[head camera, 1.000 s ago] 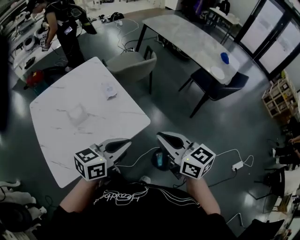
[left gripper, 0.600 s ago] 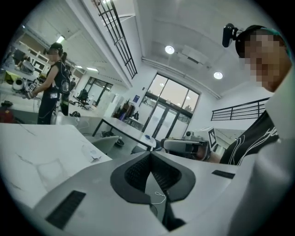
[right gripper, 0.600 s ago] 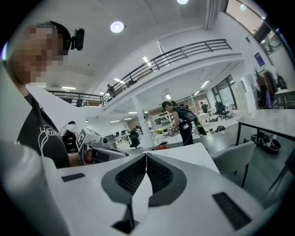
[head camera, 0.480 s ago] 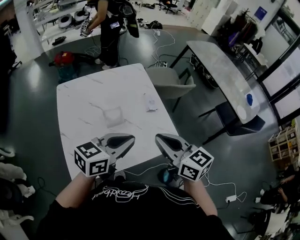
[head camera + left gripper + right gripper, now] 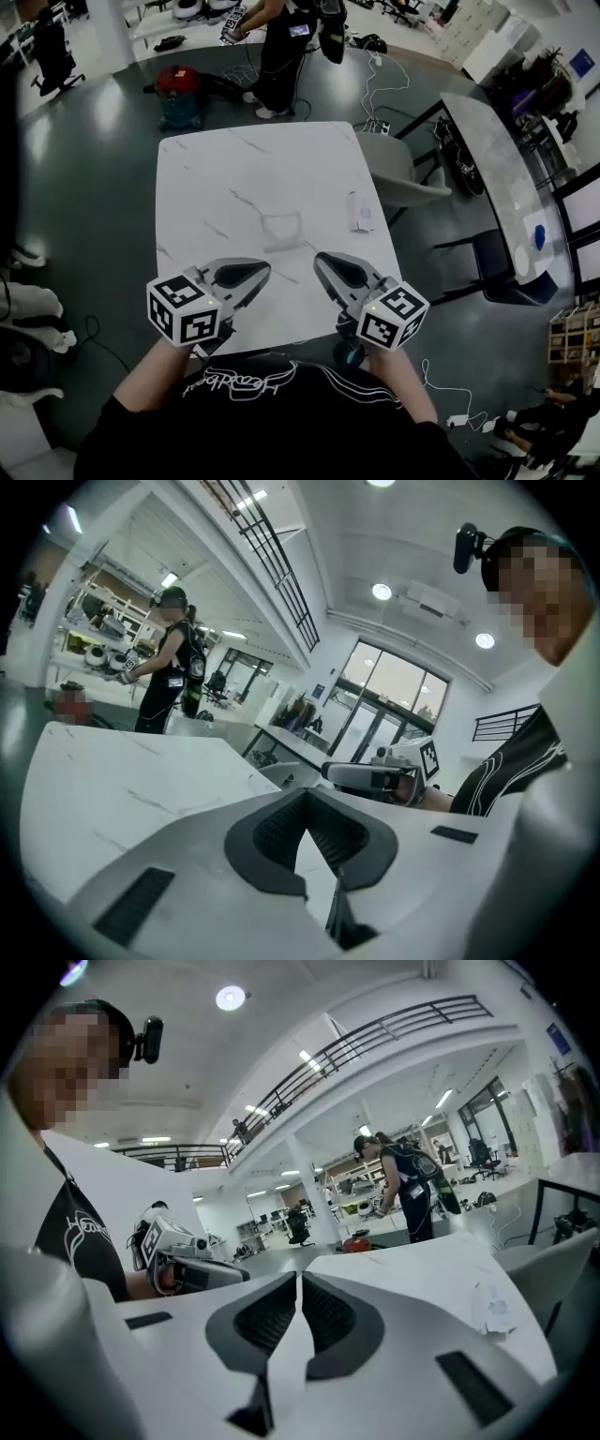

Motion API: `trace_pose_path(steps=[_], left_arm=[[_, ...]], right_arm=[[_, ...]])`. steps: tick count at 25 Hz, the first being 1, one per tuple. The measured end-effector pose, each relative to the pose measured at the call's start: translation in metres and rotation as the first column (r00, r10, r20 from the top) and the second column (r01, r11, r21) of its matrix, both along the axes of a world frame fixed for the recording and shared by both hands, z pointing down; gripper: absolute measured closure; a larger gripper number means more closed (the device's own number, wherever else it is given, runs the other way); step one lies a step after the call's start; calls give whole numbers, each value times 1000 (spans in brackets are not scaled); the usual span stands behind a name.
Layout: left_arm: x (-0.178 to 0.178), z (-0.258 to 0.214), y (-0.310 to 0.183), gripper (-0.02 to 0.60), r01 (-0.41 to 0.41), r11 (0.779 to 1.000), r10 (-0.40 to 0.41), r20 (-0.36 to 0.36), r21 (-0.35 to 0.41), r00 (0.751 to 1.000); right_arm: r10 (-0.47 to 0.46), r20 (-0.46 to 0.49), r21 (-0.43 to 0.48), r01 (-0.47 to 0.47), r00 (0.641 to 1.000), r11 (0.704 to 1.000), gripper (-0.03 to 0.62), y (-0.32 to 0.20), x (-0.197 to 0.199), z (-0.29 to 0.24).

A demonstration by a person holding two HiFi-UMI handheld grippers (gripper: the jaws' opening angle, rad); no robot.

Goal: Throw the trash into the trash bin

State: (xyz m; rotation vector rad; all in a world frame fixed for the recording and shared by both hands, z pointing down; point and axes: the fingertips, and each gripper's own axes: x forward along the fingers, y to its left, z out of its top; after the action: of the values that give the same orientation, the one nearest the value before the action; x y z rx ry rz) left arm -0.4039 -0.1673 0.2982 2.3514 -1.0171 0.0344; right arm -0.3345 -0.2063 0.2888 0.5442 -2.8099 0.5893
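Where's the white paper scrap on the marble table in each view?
Head view: paper scrap near the table's right edge.
Left gripper view: cannot make it out.
Right gripper view: paper scrap lower right, on the table.
Shared landmark: standing person in black.

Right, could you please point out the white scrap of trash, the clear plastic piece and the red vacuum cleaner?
white scrap of trash [image 5: 361, 212]: head view, its middle.
clear plastic piece [image 5: 282, 231]: head view, its middle.
red vacuum cleaner [image 5: 176, 81]: head view, its red top.
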Motion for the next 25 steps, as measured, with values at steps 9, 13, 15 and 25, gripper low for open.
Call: trace_pose_path(steps=[9,13,15,25], left_arm=[[-56,32,-7,578,111,991,-113,-31,-77,993],[-71,40,-9,578,140,985,-145,-37,-97,989],[-78,45,-9,578,156,982,-161,-42,-108,986],[-107,71,3,578,227,958,-240,-59,-177,969]], right_arm=[[-84,-142,-34,80,986,996,559,-19,-56,58],[-119,-184,-54,111,976,992,466,-26,-72,78],[-137,-217,-58,128,966,990,433,-29,-79,91],[-215,-380,-71,203,900,977,385,-29,-105,156]])
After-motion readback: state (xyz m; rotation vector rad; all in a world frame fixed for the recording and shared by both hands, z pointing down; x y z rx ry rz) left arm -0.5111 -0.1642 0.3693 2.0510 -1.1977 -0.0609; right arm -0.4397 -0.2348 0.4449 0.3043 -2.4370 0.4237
